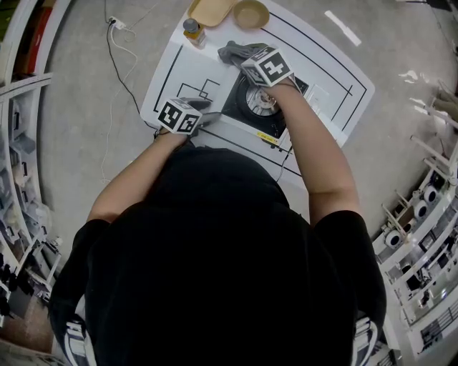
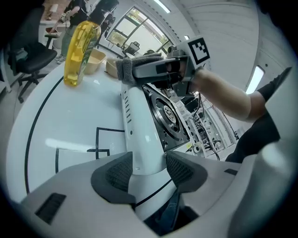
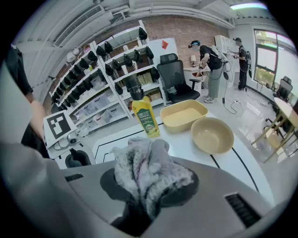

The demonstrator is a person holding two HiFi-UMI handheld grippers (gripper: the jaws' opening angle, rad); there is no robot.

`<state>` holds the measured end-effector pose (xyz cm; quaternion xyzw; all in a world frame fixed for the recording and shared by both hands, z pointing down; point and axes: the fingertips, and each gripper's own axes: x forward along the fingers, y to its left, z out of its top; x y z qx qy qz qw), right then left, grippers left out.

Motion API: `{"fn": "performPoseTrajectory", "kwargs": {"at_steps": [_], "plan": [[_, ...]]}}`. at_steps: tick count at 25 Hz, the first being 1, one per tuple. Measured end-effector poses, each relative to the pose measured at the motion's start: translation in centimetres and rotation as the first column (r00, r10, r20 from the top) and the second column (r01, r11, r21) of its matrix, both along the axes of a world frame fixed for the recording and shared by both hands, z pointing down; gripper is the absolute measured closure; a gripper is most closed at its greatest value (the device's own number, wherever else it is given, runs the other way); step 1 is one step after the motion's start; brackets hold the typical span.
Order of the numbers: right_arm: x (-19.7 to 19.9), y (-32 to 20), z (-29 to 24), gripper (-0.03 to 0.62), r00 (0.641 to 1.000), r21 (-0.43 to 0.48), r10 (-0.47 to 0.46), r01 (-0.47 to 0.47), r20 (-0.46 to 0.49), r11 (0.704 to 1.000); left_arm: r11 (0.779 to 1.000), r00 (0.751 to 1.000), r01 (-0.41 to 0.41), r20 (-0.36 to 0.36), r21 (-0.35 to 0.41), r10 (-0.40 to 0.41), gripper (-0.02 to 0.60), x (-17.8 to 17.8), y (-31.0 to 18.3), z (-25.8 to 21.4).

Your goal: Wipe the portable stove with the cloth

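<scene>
The portable stove (image 1: pixel 254 106) has a white body and a black top with a round burner (image 2: pixel 167 116), and stands on a white mat. My left gripper (image 1: pixel 204 114) clamps the stove's near left edge. In the left gripper view its dark pads (image 2: pixel 116 172) press both sides of the white casing (image 2: pixel 139 135). My right gripper (image 1: pixel 240 53) is shut on a bunched grey cloth (image 1: pixel 232 51) at the stove's far left corner. That cloth (image 3: pixel 146 169) fills the jaws in the right gripper view. Whether the cloth (image 2: pixel 125 69) touches the stove I cannot tell.
A yellow oil bottle (image 1: pixel 192 30), a tan tray (image 1: pixel 211 11) and a tan bowl (image 1: pixel 251 13) stand at the mat's far end. The mat (image 1: pixel 182 68) carries black lines. A cable (image 1: pixel 118 68) runs over the floor at left. Shelves and people stand beyond.
</scene>
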<state>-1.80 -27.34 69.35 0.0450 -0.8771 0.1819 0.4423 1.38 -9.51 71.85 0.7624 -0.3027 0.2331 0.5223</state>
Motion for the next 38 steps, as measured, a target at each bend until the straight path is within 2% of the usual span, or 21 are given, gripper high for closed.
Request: {"fn": "performPoseTrajectory", "kwargs": {"at_steps": [5, 9, 13, 16, 27, 38], "plan": [[0.2, -2.7, 0.1, 0.476, 0.996, -0.008, 0.084, -0.084, 0.014, 0.996, 1.000, 1.000, -0.021, -0.009, -0.019, 0.021, 0.333, 0.4, 0.5, 0.3], [0.9, -4.2, -0.2, 0.476, 0.984, -0.048, 0.174, -0.171, 0.049, 0.984, 0.999, 1.000, -0.022, -0.009, -0.024, 0.021, 0.325, 0.3, 0.4, 0.2], [2.8, -5.0, -0.7, 0.476, 0.949, -0.137, 0.305, -0.292, 0.083, 0.946, 0.999, 1.000, -0.011, -0.016, -0.035, 0.010, 0.322, 0.3, 0.4, 0.3], [5.0, -5.8, -0.6, 0.476, 0.924, -0.170, 0.373, -0.355, 0.081, 0.919, 0.999, 1.000, 0.008, -0.023, -0.042, -0.009, 0.322, 0.3, 0.5, 0.4], [13.2, -5.8, 0.0, 0.476, 0.879, -0.178, 0.476, -0.465, 0.029, 0.868, 0.999, 1.000, -0.007, -0.007, -0.044, 0.007, 0.322, 0.9, 0.6, 0.5], [23.3, -5.6, -0.1, 0.473, 0.801, -0.195, 0.598, -0.591, -0.027, 0.783, 0.999, 1.000, -0.003, -0.003, -0.042, 0.003, 0.319, 1.2, 0.7, 0.1]]}}
